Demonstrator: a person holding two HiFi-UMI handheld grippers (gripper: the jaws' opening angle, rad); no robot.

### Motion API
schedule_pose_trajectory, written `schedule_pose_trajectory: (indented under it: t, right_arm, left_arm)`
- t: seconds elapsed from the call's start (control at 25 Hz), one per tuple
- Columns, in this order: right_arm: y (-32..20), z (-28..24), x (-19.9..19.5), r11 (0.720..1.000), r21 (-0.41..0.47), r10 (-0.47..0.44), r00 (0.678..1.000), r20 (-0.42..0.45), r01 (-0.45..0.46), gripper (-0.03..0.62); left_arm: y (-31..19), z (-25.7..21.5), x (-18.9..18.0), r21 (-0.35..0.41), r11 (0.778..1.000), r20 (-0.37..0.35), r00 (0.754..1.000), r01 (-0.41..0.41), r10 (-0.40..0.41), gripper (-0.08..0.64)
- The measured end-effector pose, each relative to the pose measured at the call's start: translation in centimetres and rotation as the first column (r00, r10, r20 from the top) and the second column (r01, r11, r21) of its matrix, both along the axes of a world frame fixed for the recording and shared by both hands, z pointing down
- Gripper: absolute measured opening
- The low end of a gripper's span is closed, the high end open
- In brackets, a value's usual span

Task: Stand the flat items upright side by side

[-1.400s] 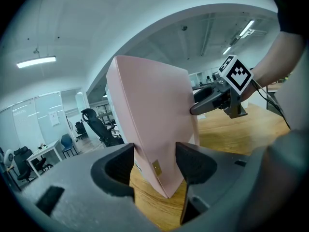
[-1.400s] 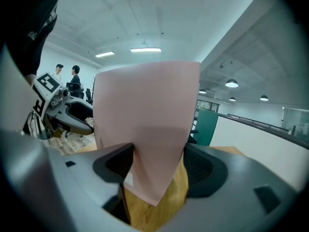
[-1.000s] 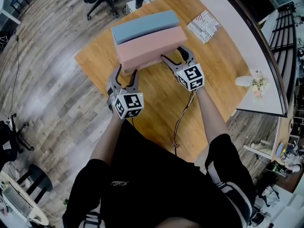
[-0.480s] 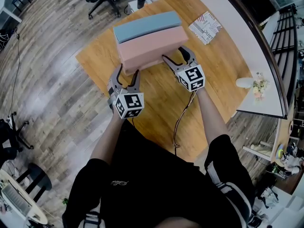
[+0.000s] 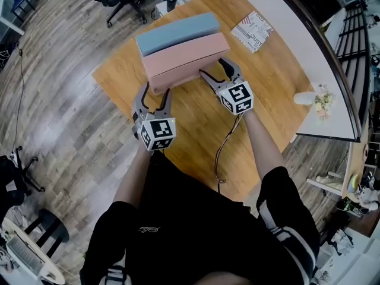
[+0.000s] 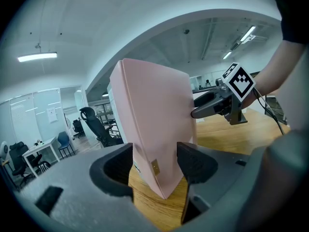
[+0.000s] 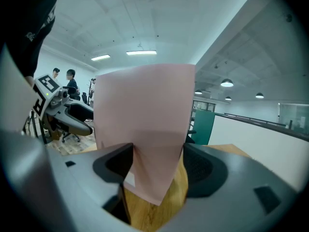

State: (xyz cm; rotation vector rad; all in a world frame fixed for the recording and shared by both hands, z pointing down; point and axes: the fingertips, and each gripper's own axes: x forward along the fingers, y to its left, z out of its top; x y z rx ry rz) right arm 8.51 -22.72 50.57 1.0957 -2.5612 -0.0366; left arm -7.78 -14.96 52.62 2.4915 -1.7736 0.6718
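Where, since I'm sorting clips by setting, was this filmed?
Probably an open-plan office: a swivel chair, glass-walled rooms and a white desk stand beyond the wooden table.

Two boxes upright side by side on the surface [image 5: 196, 129] — far box [image 5: 172, 33] touching behind near box [image 5: 184, 61] — left tongs [image 5: 155, 90] on its near-left corner, right tongs [image 5: 212, 67] on its right end, leaflet [image 5: 253, 31] far right.

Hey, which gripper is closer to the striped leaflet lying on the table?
Right. The right gripper straddles the pink box at the end nearest the leaflet; the left gripper is at the opposite end.
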Motion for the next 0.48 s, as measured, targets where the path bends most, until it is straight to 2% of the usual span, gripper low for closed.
schedule_pose_trajectory:
  t: [0.32,0.48]
  right_arm:
    - [0.7,0.1,0.7,0.998,-0.034,0.049,0.996,0.069,-0.046,0.330]
    - [1.4,0.2,1.5,0.996,-0.044,0.080,0.993,0.091,-0.076,0.330]
  left_arm:
    - [1.1,0.3,-1.4,-0.046,0.998,-0.064,0.997,0.035,-0.038,0.291]
    - [1.9,0.6,-1.5,-0.061,0.998,-0.071,0.997,0.029,-0.033,0.288]
